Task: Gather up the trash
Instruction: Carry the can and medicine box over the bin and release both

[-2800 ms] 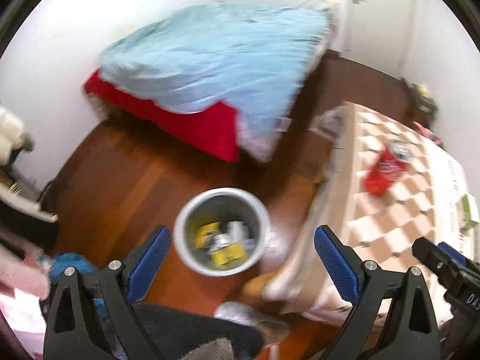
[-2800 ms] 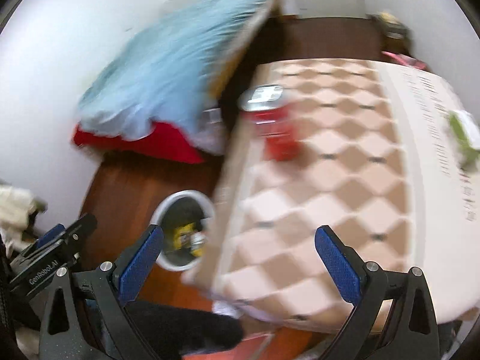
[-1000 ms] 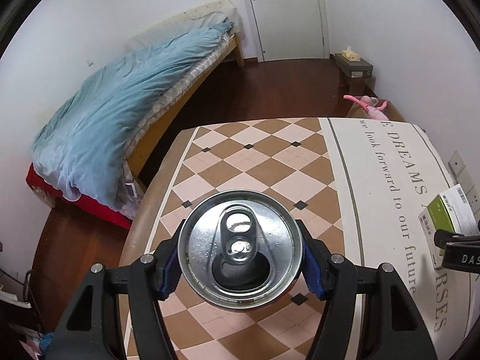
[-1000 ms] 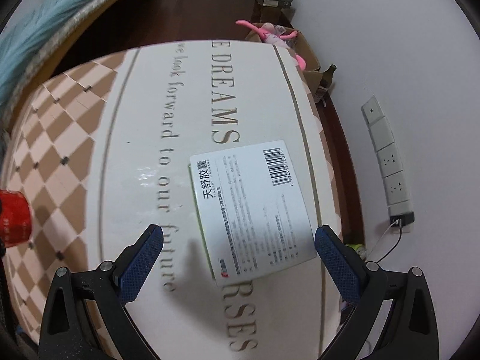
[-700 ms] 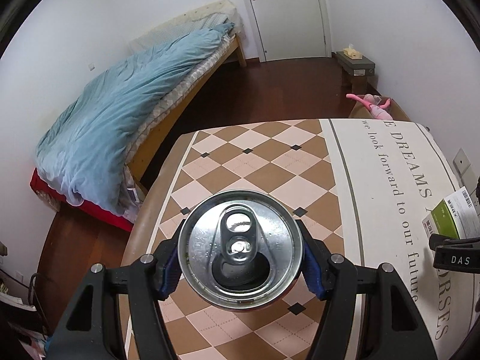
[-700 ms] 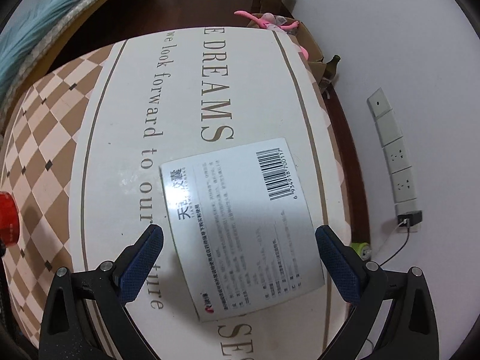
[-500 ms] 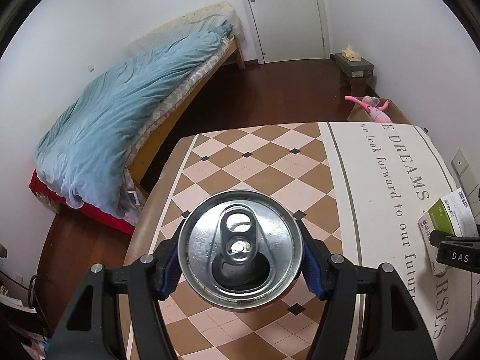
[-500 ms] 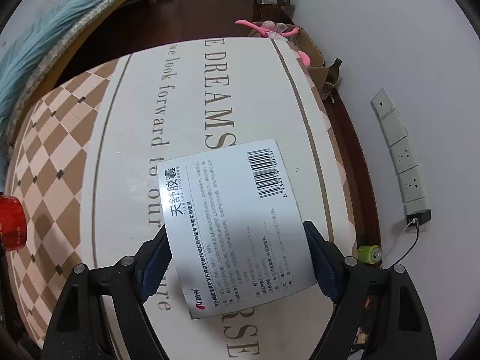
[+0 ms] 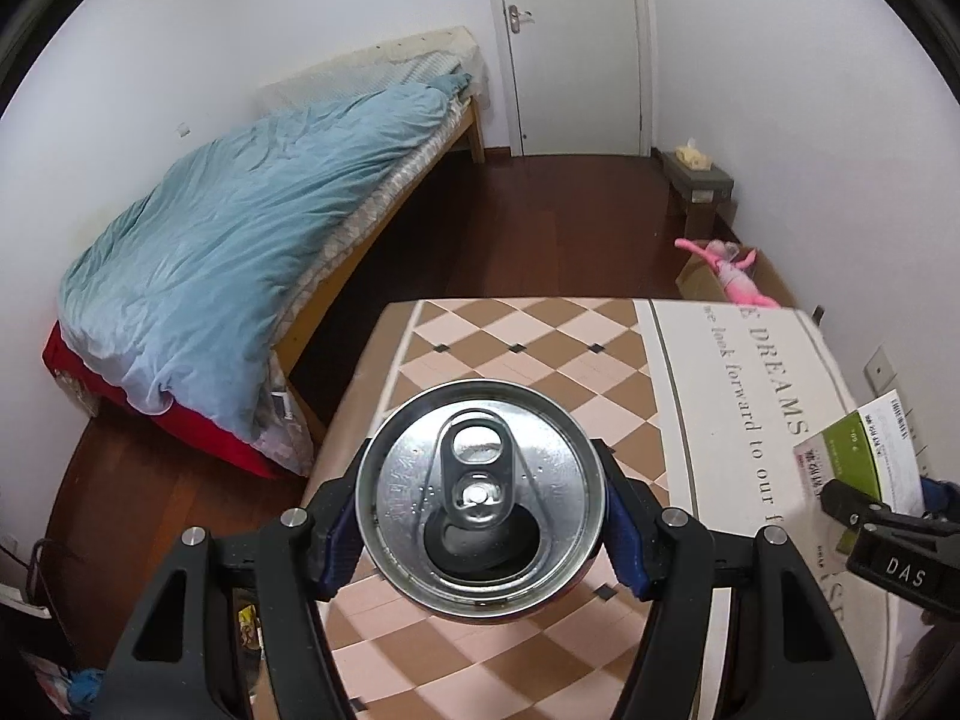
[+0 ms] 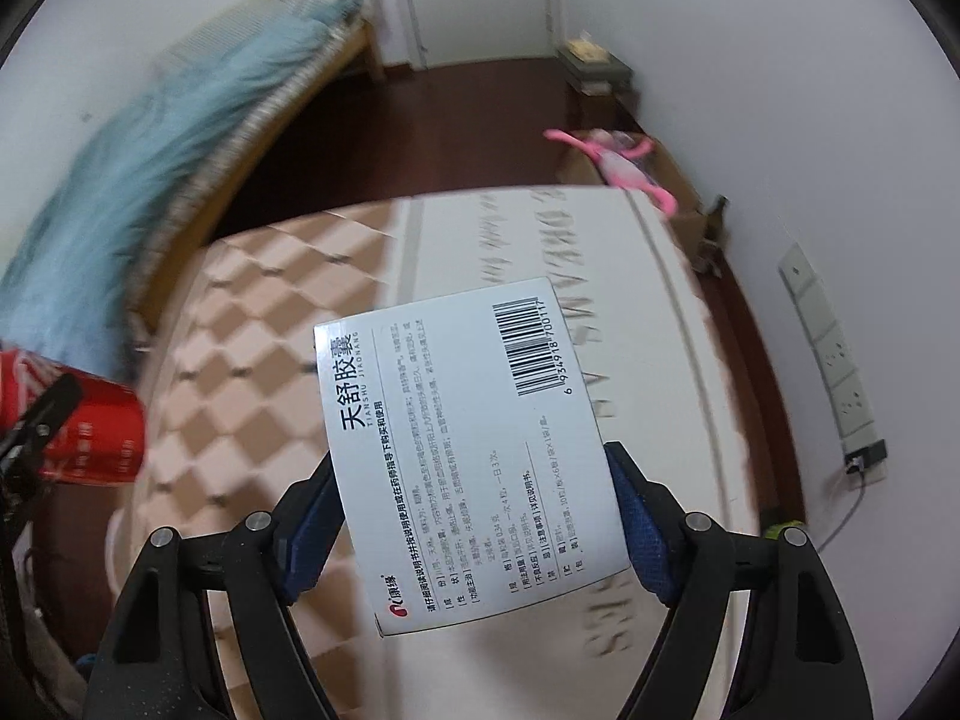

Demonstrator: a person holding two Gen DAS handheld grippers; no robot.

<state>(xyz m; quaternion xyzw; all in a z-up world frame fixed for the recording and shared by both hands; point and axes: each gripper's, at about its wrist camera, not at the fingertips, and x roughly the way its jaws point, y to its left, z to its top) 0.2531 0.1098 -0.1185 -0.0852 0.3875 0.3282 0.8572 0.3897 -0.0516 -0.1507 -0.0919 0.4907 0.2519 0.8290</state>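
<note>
My left gripper (image 9: 479,519) is shut on a red drink can (image 9: 479,501); I look down on its silver top with the opened tab. The can's red side (image 10: 90,438) shows at the left edge of the right wrist view. My right gripper (image 10: 477,519) is shut on a white medicine box (image 10: 465,450) with a barcode and printed text, held above the table (image 10: 252,396). In the left wrist view the same box (image 9: 861,459) shows its green face at the right edge.
The table has a checked brown cloth (image 9: 510,348) and a white lettered strip. A bed with a blue quilt (image 9: 240,252) stands at the left. A cardboard box with a pink toy (image 9: 735,270) and a low stool (image 9: 699,183) stand by the right wall. A door (image 9: 576,42) is at the back.
My right gripper has shut on the medicine box and lifted it off the table. My left gripper went from open over the bin to holding the can above the table.
</note>
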